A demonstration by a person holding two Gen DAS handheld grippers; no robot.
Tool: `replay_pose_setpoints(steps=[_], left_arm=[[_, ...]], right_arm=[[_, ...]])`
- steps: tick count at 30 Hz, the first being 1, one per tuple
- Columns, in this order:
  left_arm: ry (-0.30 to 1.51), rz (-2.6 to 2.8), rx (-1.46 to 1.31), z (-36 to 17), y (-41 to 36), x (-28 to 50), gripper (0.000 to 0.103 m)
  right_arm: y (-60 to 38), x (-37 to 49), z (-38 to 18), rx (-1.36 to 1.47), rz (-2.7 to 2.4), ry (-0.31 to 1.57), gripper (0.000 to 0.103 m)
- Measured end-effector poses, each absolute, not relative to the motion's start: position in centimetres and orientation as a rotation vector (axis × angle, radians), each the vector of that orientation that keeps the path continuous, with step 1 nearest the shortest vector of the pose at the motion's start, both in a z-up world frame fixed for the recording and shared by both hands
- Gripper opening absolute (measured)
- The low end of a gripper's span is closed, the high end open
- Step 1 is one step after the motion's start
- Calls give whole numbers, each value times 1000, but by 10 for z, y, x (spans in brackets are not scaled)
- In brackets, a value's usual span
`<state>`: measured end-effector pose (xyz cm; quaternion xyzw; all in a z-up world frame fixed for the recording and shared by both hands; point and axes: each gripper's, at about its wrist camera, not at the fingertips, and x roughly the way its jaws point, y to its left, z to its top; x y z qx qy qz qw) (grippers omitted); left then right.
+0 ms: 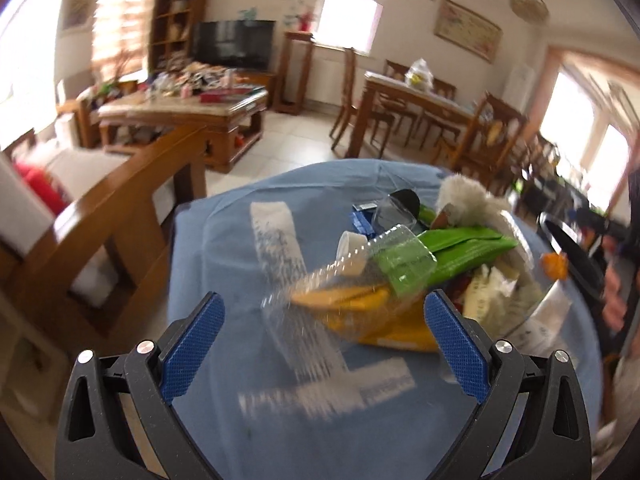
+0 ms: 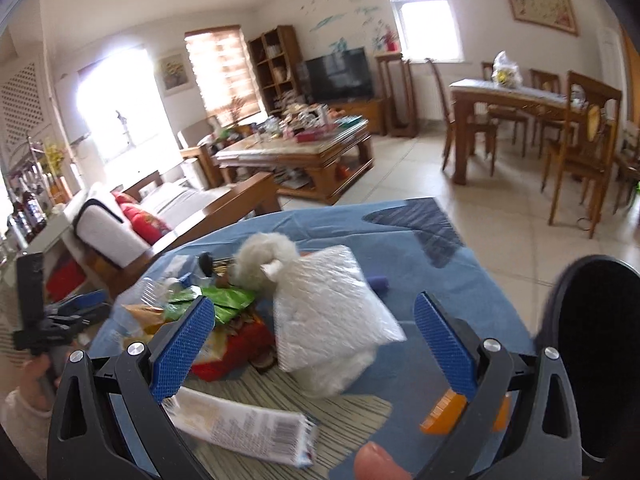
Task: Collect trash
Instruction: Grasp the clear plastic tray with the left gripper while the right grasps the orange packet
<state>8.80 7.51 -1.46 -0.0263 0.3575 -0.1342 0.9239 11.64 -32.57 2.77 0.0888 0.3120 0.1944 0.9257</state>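
Trash is lying heaped on the blue tablecloth [image 2: 400, 240]: a clear plastic bottle [image 1: 352, 276], green wrapper [image 1: 460, 240], red packet [image 2: 240, 340], printed receipt [image 2: 244, 428] and a white plastic-wrapped pack [image 2: 332, 304], likely gathered there for sorting. The left gripper [image 1: 324, 340] is hovering with jaws spread around the bottle, gripping nothing, seemingly lining up a grasp. The right gripper [image 2: 316, 344] is likewise gaping wide before the white pack. The black bin [image 2: 600, 352] is standing just beside the table, probably to receive everything.

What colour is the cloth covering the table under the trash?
Plain blue; the tablecloth shows best in the left wrist view.
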Motion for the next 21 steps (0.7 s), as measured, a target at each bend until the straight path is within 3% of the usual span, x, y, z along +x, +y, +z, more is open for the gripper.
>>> replay_pose_setpoints(steps=[9, 11, 13, 14, 15, 21], left_arm=[[815, -464, 116, -27, 43, 135, 97], [838, -498, 102, -30, 45, 139, 74], [865, -527, 39, -35, 49, 145, 68], [868, -534, 5, -37, 50, 146, 59], [876, -541, -34, -39, 52, 150, 59], [858, -523, -153, -36, 64, 149, 49]], right_arm=[[-291, 176, 13, 69, 406, 840, 98], [-291, 185, 1, 36, 394, 900, 98], [-291, 191, -12, 37, 408, 954, 98], [-293, 191, -17, 39, 412, 970, 98], [-294, 190, -21, 39, 415, 971, 98], [-310, 183, -22, 97, 395, 936, 69]])
